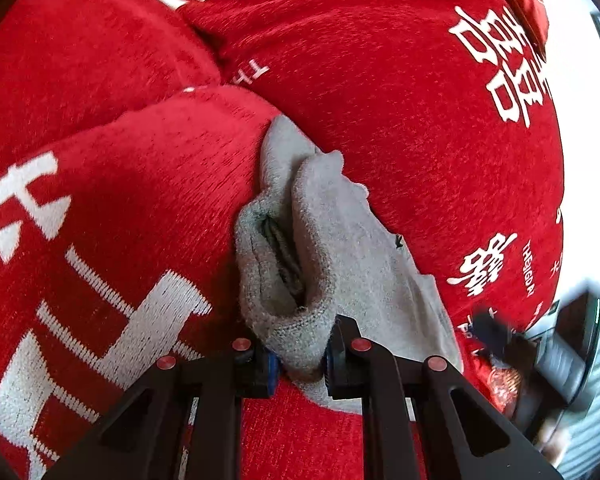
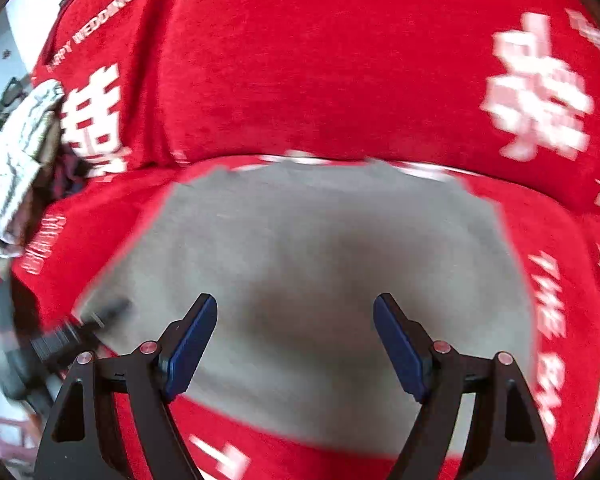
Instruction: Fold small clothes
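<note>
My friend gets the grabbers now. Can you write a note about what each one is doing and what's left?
Left tool: shut on a bunched edge of the grey garment.
Right tool: open, holding nothing, above the flat part of the grey garment.
The garment lies on the red blanket, mostly spread out.
Done: one edge gripped. No fold shows yet.
Left: probably grip the other side with the right tool, then fold it over.
</note>
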The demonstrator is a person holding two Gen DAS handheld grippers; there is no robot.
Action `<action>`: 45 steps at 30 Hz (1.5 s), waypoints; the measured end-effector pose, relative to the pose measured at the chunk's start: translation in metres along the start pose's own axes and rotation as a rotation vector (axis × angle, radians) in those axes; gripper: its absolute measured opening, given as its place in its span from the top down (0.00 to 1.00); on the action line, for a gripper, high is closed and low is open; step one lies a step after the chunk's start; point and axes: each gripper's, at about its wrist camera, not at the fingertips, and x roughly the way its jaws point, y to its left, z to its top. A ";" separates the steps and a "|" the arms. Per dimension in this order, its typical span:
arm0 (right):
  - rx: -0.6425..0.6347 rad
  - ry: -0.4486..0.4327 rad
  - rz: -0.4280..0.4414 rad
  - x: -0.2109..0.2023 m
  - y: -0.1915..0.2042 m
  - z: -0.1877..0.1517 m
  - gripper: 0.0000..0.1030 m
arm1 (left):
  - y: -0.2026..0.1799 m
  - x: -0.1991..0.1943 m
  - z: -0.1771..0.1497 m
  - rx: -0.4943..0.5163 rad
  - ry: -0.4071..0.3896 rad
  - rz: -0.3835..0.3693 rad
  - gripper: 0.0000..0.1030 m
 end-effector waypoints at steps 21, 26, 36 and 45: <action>-0.344 0.296 -0.236 0.208 0.192 0.086 0.73 | 0.018 -0.001 -0.001 -0.005 -0.008 -0.075 0.84; -0.270 0.290 -0.117 0.188 0.170 0.096 0.78 | 0.007 -0.002 -0.005 0.032 -0.018 -0.042 0.84; -0.140 0.261 0.039 0.150 0.135 0.120 0.79 | -0.037 -0.016 -0.002 0.180 -0.033 0.080 0.84; -0.096 0.223 0.083 0.119 0.113 0.133 0.79 | -0.055 -0.018 -0.008 0.222 -0.023 0.160 0.84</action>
